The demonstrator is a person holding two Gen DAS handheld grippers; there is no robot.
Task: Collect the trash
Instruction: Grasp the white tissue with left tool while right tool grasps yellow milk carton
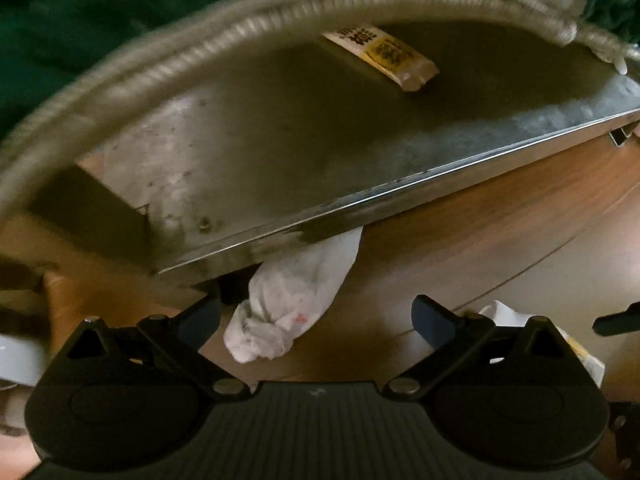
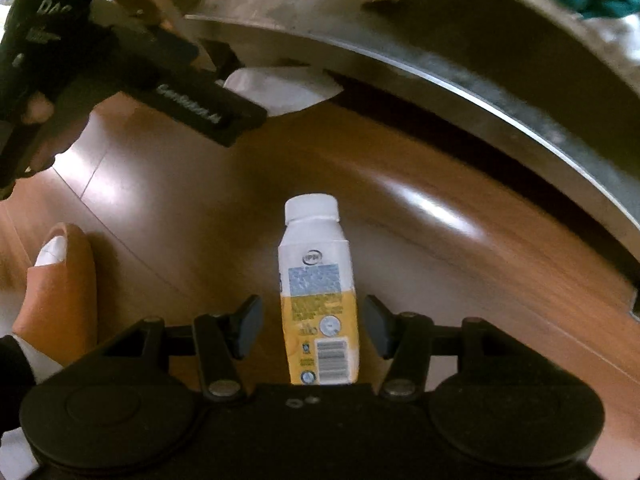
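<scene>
A crumpled white tissue (image 1: 288, 300) lies on the wooden floor, half under the edge of a low metal table (image 1: 248, 160). My left gripper (image 1: 316, 324) is open, its fingers either side of the tissue's near end, not touching it. A yellow snack wrapper (image 1: 380, 54) lies on the table top. A white and yellow drink carton (image 2: 316, 296) lies on the floor between the open fingers of my right gripper (image 2: 312, 326), which stand apart from it. The left gripper (image 2: 224, 92) shows in the right wrist view beside the tissue (image 2: 288, 88).
The table has a thick rope rim (image 1: 280, 12) at its far side. A foot in an orange slipper (image 2: 60, 292) stands left of the carton. Green fabric (image 1: 60, 20) lies beyond the table. Another carton (image 1: 576, 344) peeks out behind the left gripper's right finger.
</scene>
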